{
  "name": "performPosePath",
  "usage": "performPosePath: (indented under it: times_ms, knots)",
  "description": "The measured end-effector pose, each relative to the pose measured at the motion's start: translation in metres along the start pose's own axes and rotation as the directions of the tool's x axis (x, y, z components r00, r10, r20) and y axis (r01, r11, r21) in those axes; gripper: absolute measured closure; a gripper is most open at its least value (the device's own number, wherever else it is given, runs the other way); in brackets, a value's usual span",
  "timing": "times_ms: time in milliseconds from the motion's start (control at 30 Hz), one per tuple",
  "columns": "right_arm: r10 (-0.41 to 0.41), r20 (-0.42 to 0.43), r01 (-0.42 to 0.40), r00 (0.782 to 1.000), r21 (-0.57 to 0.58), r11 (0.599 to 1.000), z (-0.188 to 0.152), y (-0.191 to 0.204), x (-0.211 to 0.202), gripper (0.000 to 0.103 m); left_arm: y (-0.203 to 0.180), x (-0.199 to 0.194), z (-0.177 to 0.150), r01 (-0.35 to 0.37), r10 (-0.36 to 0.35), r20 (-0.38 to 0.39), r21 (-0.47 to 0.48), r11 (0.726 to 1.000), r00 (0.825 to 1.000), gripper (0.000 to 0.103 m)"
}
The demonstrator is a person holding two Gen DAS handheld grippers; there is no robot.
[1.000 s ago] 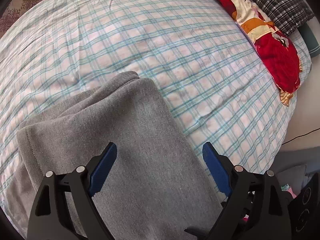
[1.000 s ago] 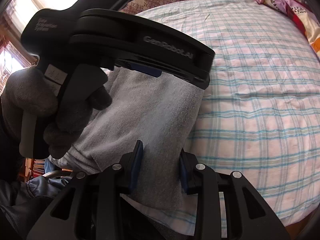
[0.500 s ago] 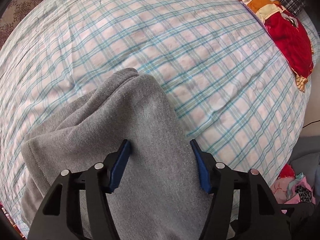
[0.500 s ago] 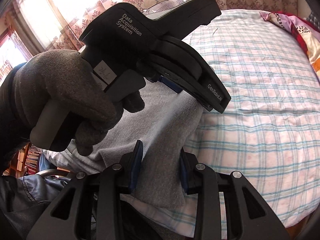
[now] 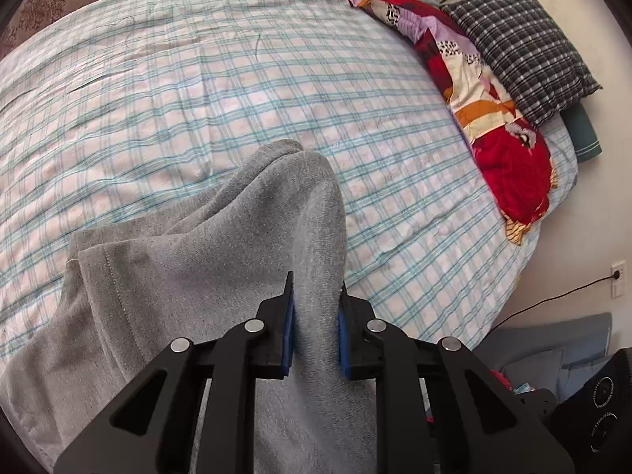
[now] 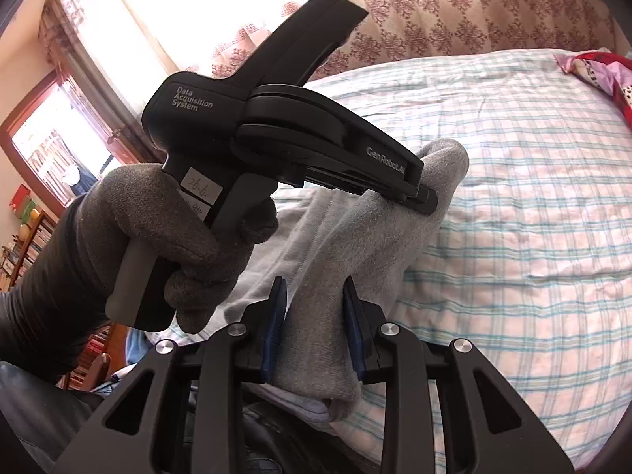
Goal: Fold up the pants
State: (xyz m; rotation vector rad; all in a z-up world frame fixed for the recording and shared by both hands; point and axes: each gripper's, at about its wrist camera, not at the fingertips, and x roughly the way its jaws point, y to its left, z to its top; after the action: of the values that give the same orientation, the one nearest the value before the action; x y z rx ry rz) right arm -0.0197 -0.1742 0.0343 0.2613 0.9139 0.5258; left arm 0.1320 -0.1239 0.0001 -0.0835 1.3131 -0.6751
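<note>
My left tool [image 5: 314, 318] is clamped on a raised ridge of the grey pants [image 5: 205, 276], which lie bunched at the near edge of the plaid-sheeted bed [image 5: 237, 91]. My right tool [image 6: 314, 330] pinches another fold of the pants [image 6: 355, 260], just beside the left tool.

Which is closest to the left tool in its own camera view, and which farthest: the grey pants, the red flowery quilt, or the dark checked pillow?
1. Grey pants: pinched between the left tool's pads, so touching it.
2. Red flowery quilt: off to the right, along the bed's edge.
3. Dark checked pillow: upper right corner, behind the quilt.
</note>
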Motion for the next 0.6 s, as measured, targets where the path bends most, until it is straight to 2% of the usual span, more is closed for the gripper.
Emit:
performPosePath:
  times_ms: [100,233,300,333,400,467,600]
  knots:
    - [0.05,-0.002,-0.05,0.999,-0.032,0.998,0.012,0.014,-0.001,0.075,0.024,-0.031,-0.009,0.085,-0.081,0.07,-0.051,0.995,0.994,0.086]
    - [0.121,-0.018,-0.121,0.993,-0.037,0.992,0.026,0.034,0.005,0.071,0.061,-0.067,-0.026,0.157,-0.137,0.159,-0.118,0.98,0.978,0.086]
    - [0.164,-0.011,-0.165,0.986,-0.027,0.986,0.034,0.032,-0.001,0.065,0.081,-0.083,-0.038,0.18,-0.15,0.193,-0.151,0.972,0.97,0.086]
    - [0.178,-0.003,-0.178,0.984,-0.019,0.984,0.037,0.031,-0.002,0.057,0.091,-0.091,-0.045,0.185,-0.148,0.208,-0.17,0.968,0.967,0.087]
    - [0.202,0.016,-0.202,0.979,-0.003,0.979,0.043,0.033,-0.005,0.055,0.112,-0.104,-0.059,0.201,-0.151,0.237,-0.202,0.958,0.96,0.087]
    - [0.202,0.034,-0.203,0.979,0.016,0.979,0.049,0.031,-0.005,0.055,0.13,-0.115,-0.072,0.216,-0.153,0.262,-0.233,0.948,0.953,0.087]
    - [0.143,0.039,-0.145,0.989,0.06,0.988,0.053,0.025,0.004,0.055,0.16,-0.132,-0.094,0.237,-0.152,0.304,-0.267,0.934,0.941,0.087]
